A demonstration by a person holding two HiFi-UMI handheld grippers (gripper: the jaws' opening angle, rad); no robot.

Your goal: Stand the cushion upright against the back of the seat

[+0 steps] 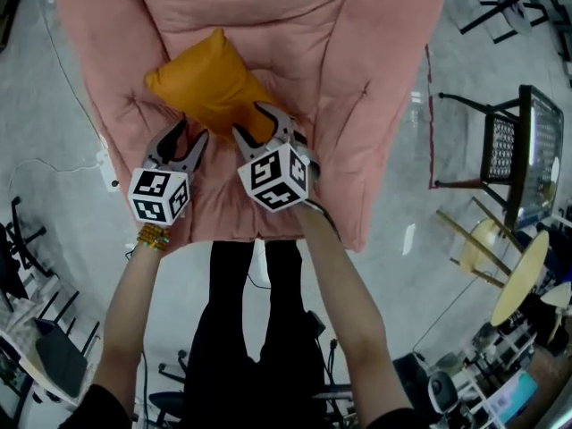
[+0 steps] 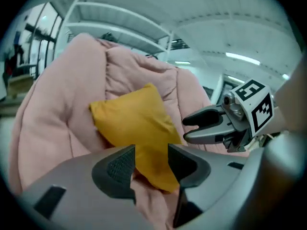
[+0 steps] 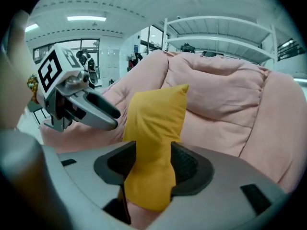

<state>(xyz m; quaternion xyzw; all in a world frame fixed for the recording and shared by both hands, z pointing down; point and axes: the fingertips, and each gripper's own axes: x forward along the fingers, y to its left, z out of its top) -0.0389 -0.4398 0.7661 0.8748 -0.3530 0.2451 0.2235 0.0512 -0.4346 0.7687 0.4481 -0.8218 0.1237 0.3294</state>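
An orange cushion (image 1: pixel 214 83) stands tilted on the seat of a pink padded armchair (image 1: pixel 357 79), leaning towards its back. My right gripper (image 1: pixel 257 121) is open, its jaws spread round the cushion's lower corner. In the right gripper view the cushion (image 3: pixel 153 128) fills the gap between the pads of my right gripper (image 3: pixel 153 164). My left gripper (image 1: pixel 186 134) is open just below the cushion's left edge. In the left gripper view the cushion (image 2: pixel 136 123) shows beyond and between the jaws of my left gripper (image 2: pixel 151 164). The right gripper (image 2: pixel 201 126) is close beside it.
A black metal chair (image 1: pixel 509 150) and a round pale table (image 1: pixel 523 275) stand to the right of the armchair. A white cable (image 1: pixel 54 164) lies on the grey floor at the left. Office chairs (image 1: pixel 36 347) crowd the lower left. The person's legs are against the seat's front edge.
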